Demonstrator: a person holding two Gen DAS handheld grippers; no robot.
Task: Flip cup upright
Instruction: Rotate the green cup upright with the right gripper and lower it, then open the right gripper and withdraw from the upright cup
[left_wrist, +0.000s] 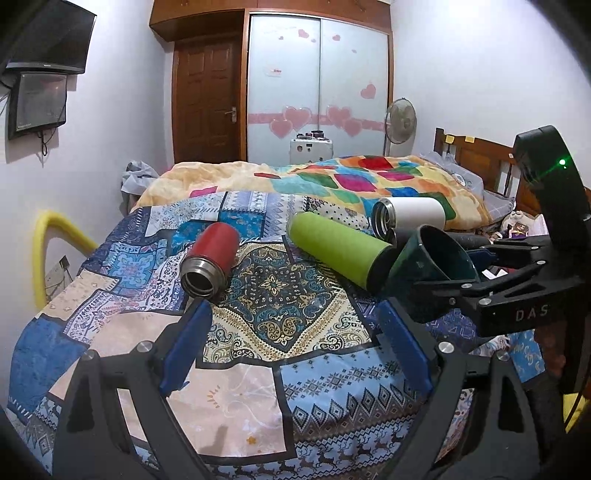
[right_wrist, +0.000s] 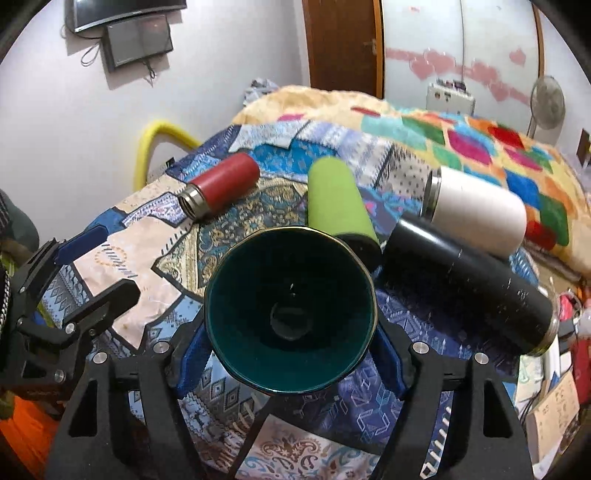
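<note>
The right claw (right_wrist: 291, 328) is clamped on the dark teal cup (right_wrist: 290, 314), its blue pads (right_wrist: 194, 354) pressing the cup's outer wall from both sides. The cup is held clear of the bed (right_wrist: 229, 398) and tilted, its open mouth facing back toward the right wrist camera so that the inside bottom is visible. In the left wrist view the same cup (left_wrist: 430, 273) sits ahead and to the right of the left claw (left_wrist: 295, 347), gripped by the right claw (left_wrist: 476, 280). The left claw stands apart, with nothing between its fingers, above the patterned quilt (left_wrist: 280, 295). Ahead of the right claw, four flasks lie on their sides on the bed: a red flask (right_wrist: 221, 188) to the far left, a green flask (right_wrist: 340, 206) straight ahead just beyond the cup rim, a black flask (right_wrist: 469, 288) to the right, and a white flask (right_wrist: 476, 210) beyond the black one.
</note>
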